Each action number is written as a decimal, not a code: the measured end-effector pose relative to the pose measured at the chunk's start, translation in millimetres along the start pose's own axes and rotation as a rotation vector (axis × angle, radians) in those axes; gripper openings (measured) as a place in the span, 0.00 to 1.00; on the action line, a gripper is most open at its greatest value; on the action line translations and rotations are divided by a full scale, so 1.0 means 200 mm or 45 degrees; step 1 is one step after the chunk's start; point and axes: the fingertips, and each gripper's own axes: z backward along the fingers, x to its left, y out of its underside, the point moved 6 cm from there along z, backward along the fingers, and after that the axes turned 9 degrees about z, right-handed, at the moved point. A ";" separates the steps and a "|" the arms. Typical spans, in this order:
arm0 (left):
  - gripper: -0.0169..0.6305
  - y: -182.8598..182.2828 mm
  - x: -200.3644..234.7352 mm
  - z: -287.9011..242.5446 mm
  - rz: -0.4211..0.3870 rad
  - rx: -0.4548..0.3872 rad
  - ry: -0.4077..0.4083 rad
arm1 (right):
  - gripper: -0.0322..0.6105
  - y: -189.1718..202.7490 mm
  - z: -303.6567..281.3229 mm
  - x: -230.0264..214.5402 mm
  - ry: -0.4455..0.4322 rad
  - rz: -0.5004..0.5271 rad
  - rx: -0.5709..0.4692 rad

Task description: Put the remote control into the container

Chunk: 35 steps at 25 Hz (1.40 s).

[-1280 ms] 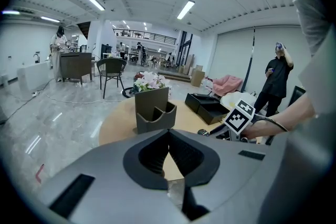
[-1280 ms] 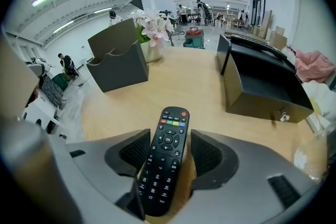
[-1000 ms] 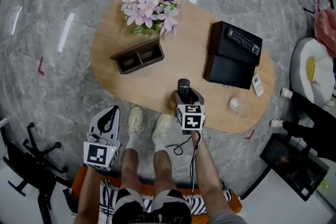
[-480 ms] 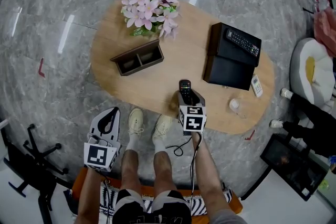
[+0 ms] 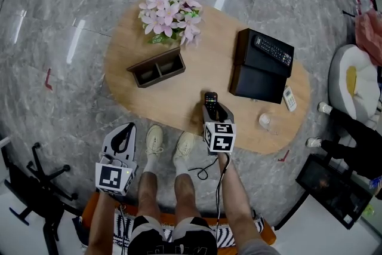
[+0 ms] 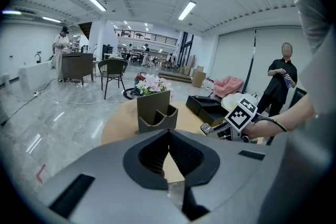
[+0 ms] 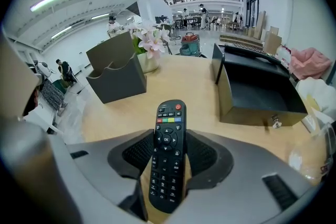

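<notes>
A black remote control (image 7: pixel 167 155) with coloured buttons stands between the pads of my right gripper (image 7: pixel 170 150), which has just been closing and now grips it. In the head view this remote (image 5: pixel 210 97) sticks out past the right gripper (image 5: pixel 212 109) over the table's near edge. The dark brown two-compartment container (image 5: pixel 158 65) stands up-left of it, apart, and the right gripper view shows the container (image 7: pixel 116 68) at the far left. My left gripper (image 5: pixel 122 137) hangs off the table by the person's knee, shut and empty; in its own view the left gripper (image 6: pixel 168 136) has its pads meeting.
A black box (image 5: pixel 262 65) with a second remote (image 5: pixel 274 49) on its lid sits at the right of the oval wooden table (image 5: pixel 173 101). Pink flowers (image 5: pixel 172 12) stand behind the container. A small white remote (image 5: pixel 290 97) and a clear cup (image 5: pixel 265 121) lie near the right edge.
The right gripper's jaws have narrowed onto the remote control. Both hands have stayed almost where they were.
</notes>
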 end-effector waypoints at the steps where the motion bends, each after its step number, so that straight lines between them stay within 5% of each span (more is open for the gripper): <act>1: 0.04 -0.01 0.00 0.01 -0.002 -0.003 -0.001 | 0.36 -0.01 0.01 0.00 -0.001 -0.001 -0.009; 35: 0.04 -0.38 -0.15 0.30 -0.055 -0.163 -0.007 | 0.36 -0.42 0.69 0.06 0.009 -0.072 -0.366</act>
